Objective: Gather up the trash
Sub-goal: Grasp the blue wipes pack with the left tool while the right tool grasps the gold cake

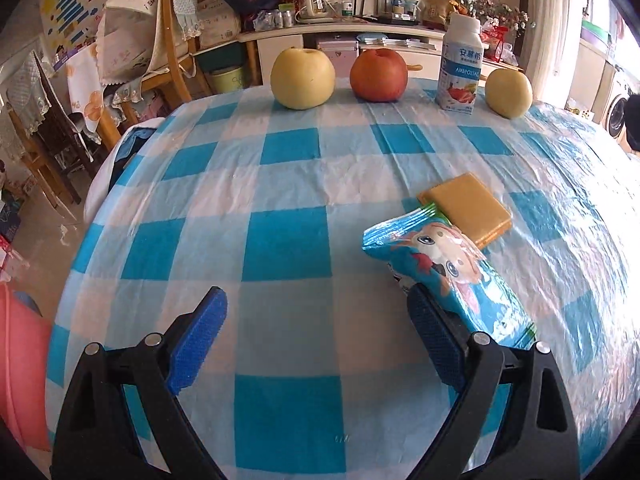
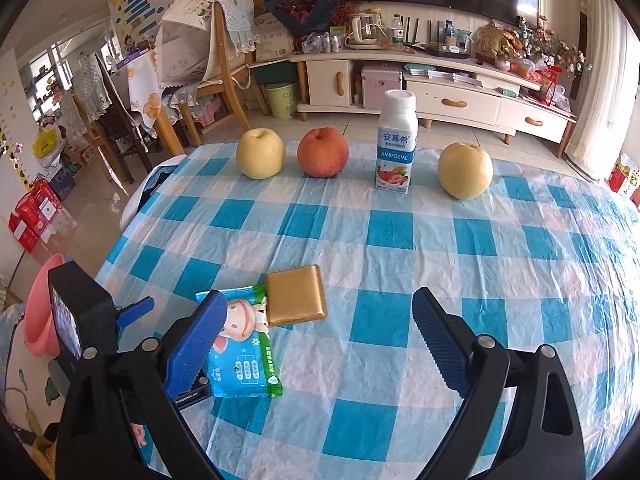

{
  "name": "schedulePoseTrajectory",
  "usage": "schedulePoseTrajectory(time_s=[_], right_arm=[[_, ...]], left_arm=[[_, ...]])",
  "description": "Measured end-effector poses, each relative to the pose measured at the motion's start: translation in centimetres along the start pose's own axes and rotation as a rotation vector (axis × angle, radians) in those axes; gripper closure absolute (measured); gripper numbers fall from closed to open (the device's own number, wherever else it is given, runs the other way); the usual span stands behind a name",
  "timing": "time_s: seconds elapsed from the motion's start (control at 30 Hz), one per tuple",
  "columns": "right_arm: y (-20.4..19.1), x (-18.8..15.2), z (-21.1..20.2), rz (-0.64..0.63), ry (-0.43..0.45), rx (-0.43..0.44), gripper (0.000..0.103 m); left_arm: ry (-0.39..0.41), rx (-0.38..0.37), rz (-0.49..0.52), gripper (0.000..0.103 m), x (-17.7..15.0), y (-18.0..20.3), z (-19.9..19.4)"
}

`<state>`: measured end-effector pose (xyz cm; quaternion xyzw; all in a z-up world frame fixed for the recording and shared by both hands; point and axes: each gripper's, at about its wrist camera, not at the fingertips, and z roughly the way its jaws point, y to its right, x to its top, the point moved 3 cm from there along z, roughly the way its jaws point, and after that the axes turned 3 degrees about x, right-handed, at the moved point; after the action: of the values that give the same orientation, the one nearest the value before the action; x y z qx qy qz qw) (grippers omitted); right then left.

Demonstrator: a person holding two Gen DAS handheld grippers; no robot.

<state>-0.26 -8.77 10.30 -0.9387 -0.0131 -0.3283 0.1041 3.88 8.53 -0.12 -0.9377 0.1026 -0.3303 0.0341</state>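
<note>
Both grippers, left (image 1: 318,320) and right (image 2: 320,320), jaws wide apart, nothing held. Blue wrapper (image 1: 448,272) flat on tablecloth (image 1: 280,168), gold packet (image 1: 466,204) lying on its far end. Wrapper's outside left jaws btw, beside the right finger, so you'd close on air. Slick film, could slide, drag packet too.

snack wrapper (image 2: 244,356) partly hidden behind right gripper (image 2: 320,320) finger.

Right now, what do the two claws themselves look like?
Both look alike: the left claw and right claw each have two black angular plastic arms with round silver pivot pins, tipped with blue ribbed pads. No cables, sleeves or hands show.
</note>
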Motion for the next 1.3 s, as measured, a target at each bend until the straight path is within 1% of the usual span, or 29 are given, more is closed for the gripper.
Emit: schedulePoseTrajectory(time_s=[0.07, 0.17, 0.23, 0.33, 0.37, 0.4, 0.43, 0.47, 0.53, 0.57, 0.63, 0.73, 0.77, 0.93, 1.03, 1.2, 1.3], right_arm=[[0.0, 0.0, 0.7, -0.002, -0.017, -0.006, 0.010], [0.1, 0.1, 1.7, -0.008, -0.039, -0.019, 0.010], [0.5, 0.2, 2.2, -0.010, -0.048, -0.033, 0.010], [1.6, 0.7, 3.1, -0.001, -0.057, -0.065, 0.010], [2.1, 1.0, 3.3, 0.003, -0.059, -0.073, 0.010], [2.7, 1.2, 3.5, 0.010, -0.057, -0.085, 0.010], [3.5, 1.5, 3.5, 0.029, -0.053, -0.102, 0.010], [4.3, 1.6, 3.6, 0.054, -0.049, -0.113, 0.010], [5.9, 1.8, 3.8, 0.127, -0.052, -0.113, 0.010], [6.5, 1.8, 4.0, 0.160, -0.058, -0.102, 0.010], [7.6, 1.7, 4.5, 0.228, -0.078, -0.079, 0.010], [8.3, 1.4, 5.2, 0.295, -0.105, -0.044, 0.010], [8.3, 1.4, 5.4, 0.301, -0.112, -0.044, 0.010], [7.3, 1.2, 6.8, 0.274, -0.148, -0.039, 0.010], [6.7, 1.2, 7.5, 0.259, -0.165, -0.030, 0.010], [6.4, 1.1, 8.4, 0.252, -0.180, -0.027, 0.010], [6.2, 1.0, 9.0, 0.245, -0.192, -0.022, 0.010]], left_arm=[[0.009, -0.007, -0.008, 0.011, 1.1, 0.5, 0.6], [0.033, 0.002, -0.015, 0.011, 2.0, 0.7, 0.6], [0.059, 0.015, -0.022, 0.011, 2.3, 0.5, -0.1], [0.122, 0.040, -0.018, 0.011, 2.6, 0.2, -2.5], [0.142, 0.029, -0.019, 0.011, 2.5, 0.2, -3.3], [0.158, -0.001, -0.025, 0.011, 2.2, 0.4, -4.1], [0.168, -0.046, -0.033, 0.011, 1.9, 0.7, -4.8], [0.170, -0.106, -0.038, 0.011, 1.5, 1.3, -5.2], [0.154, -0.189, -0.039, 0.011, 0.8, 2.7, -5.4], [0.142, -0.211, -0.046, 0.011, 0.6, 3.3, -5.3], [0.109, -0.233, -0.069, 0.012, 0.1, 4.1, -4.5], [0.069, -0.232, -0.076, 0.016, -0.3, 5.5, -3.2], [0.062, -0.219, -0.069, 0.020, -0.3, 6.0, -2.8], [0.025, -0.164, -0.062, 0.026, -0.2, 6.7, -1.2], [0.008, -0.140, -0.054, 0.026, 0.0, 6.5, -0.4], [-0.002, -0.154, -0.061, 0.026, 0.2, 6.3, 0.3], [-0.005, -0.168, -0.053, 0.029, 0.3, 6.3, 0.4]])
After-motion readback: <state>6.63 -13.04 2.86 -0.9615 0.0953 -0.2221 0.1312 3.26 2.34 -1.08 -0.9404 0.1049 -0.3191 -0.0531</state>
